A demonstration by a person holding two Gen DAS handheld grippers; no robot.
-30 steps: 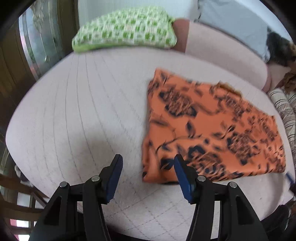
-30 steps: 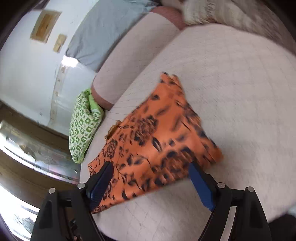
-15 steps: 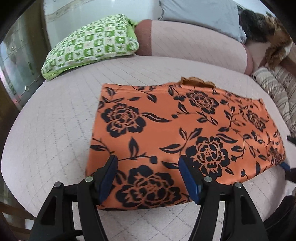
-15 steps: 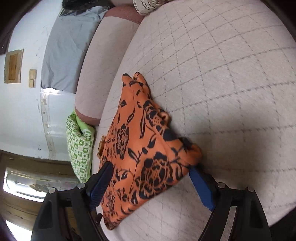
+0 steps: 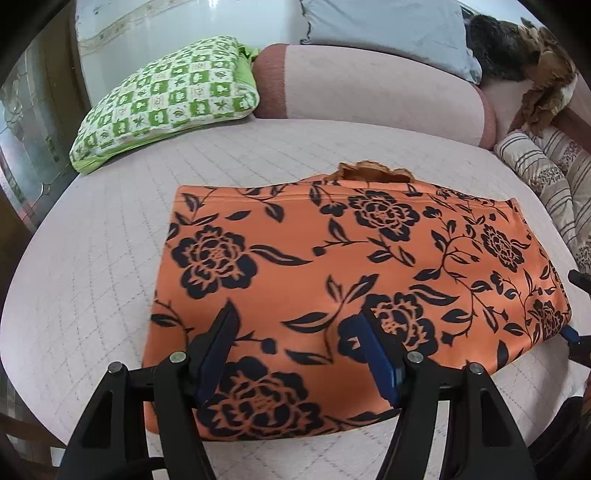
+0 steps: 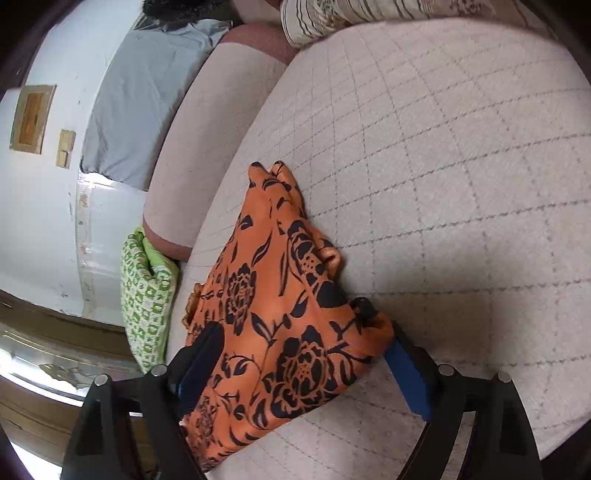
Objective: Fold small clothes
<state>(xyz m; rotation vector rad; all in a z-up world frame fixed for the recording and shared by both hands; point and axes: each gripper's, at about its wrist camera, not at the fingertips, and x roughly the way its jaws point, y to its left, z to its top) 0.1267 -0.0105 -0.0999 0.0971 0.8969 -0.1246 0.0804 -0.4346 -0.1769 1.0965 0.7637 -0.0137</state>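
Observation:
An orange garment with a black flower print (image 5: pixel 332 266) lies folded flat on the quilted bed. My left gripper (image 5: pixel 295 347) is open, its fingers over the near edge of the cloth, not pinching it. In the right wrist view the same garment (image 6: pixel 273 306) shows end-on, with a bunched right corner. My right gripper (image 6: pixel 295 365) is open, one finger over the cloth and the other (image 6: pixel 406 376) beside that corner. The tips of the right gripper show in the left wrist view at the cloth's right end (image 5: pixel 576 332).
A green checked pillow (image 5: pixel 170 96) lies at the back left. A pink bolster (image 5: pixel 369 88) and a grey pillow (image 5: pixel 384 29) run along the back. A striped blanket (image 5: pixel 546 177) is at the right. The pale quilted bed (image 5: pixel 92 240) surrounds the garment.
Both grippers have moved in onto the garment: the left from beside its left end to over its near edge, the right down onto its right end. Both stayed open.

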